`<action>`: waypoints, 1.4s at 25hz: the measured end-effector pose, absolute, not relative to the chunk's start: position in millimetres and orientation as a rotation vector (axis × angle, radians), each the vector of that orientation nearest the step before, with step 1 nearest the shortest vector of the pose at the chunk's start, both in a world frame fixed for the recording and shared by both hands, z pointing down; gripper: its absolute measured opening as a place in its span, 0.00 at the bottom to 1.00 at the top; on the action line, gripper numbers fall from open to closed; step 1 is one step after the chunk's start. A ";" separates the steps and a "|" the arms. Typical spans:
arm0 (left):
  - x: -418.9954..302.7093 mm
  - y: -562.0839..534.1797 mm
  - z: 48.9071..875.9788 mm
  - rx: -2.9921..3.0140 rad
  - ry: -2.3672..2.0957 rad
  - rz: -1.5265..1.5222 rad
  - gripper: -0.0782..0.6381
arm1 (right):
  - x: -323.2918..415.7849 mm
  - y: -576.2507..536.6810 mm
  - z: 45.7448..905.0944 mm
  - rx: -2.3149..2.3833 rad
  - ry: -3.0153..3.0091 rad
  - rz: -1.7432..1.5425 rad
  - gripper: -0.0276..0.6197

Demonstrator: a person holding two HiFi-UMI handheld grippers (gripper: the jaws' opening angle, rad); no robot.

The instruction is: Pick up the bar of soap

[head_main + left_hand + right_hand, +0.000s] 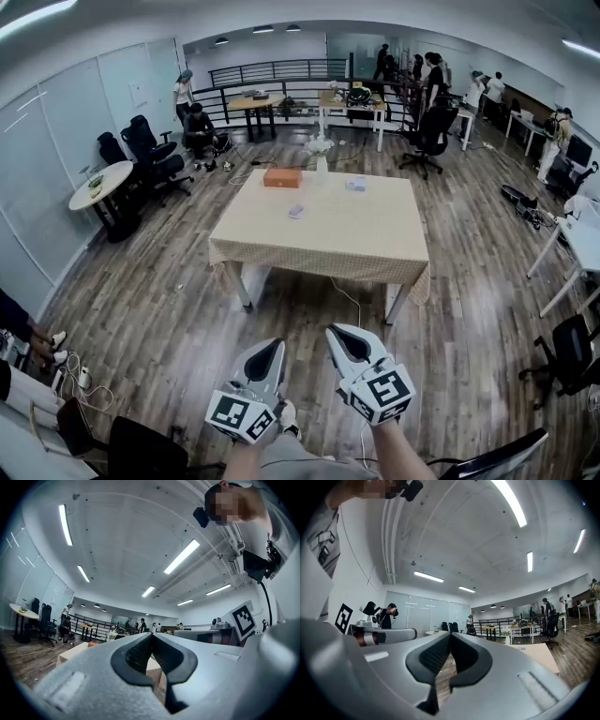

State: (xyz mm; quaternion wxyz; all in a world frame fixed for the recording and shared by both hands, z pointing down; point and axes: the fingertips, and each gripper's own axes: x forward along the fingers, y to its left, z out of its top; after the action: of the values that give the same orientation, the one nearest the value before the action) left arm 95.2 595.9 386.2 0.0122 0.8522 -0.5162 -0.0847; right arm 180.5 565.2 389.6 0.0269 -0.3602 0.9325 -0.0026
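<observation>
A table [319, 246] with a yellow checked cloth stands a few steps ahead in the head view. On it lies a small pale lilac bar [296, 212], which looks like the soap, left of the middle. Both grippers are held low near the body, far short of the table. The left gripper [273, 349] has its jaws together with nothing in them, and the right gripper [338, 336] looks the same. The left gripper view has its jaw tips [151, 635] meeting, pointing over the table toward the room. In the right gripper view the tips [450, 634] also touch.
An orange-brown box [282, 177], a pale blue packet [355, 184] and a vase of flowers [321, 152] share the table. Wooden floor lies between me and the table. Office chairs [155, 150], a round table [101, 185], desks and several people ring the room. A dark chair [145, 452] is at my feet.
</observation>
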 end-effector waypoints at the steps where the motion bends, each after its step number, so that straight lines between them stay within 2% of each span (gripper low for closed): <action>1: 88.8 584.0 388.9 2.654 -1.601 -0.267 0.09 | 174.1 555.4 390.5 -1.121 2.885 -0.001 0.05; 20: -53.0 362.5 409.3 2.705 -1.476 -0.225 0.09 | 26.4 342.5 410.7 -1.223 2.897 -0.040 0.05; 35: -71.5 298.8 413.8 2.741 -1.336 -0.309 0.09 | 7.3 283.3 416.4 -1.340 2.868 -0.046 0.05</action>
State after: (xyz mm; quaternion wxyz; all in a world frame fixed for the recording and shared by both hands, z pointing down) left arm -71.5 298.8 413.8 0.0384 0.8937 -0.4355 -0.1006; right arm 7.3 283.3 416.4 -0.0121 -0.4232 0.9059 -0.0145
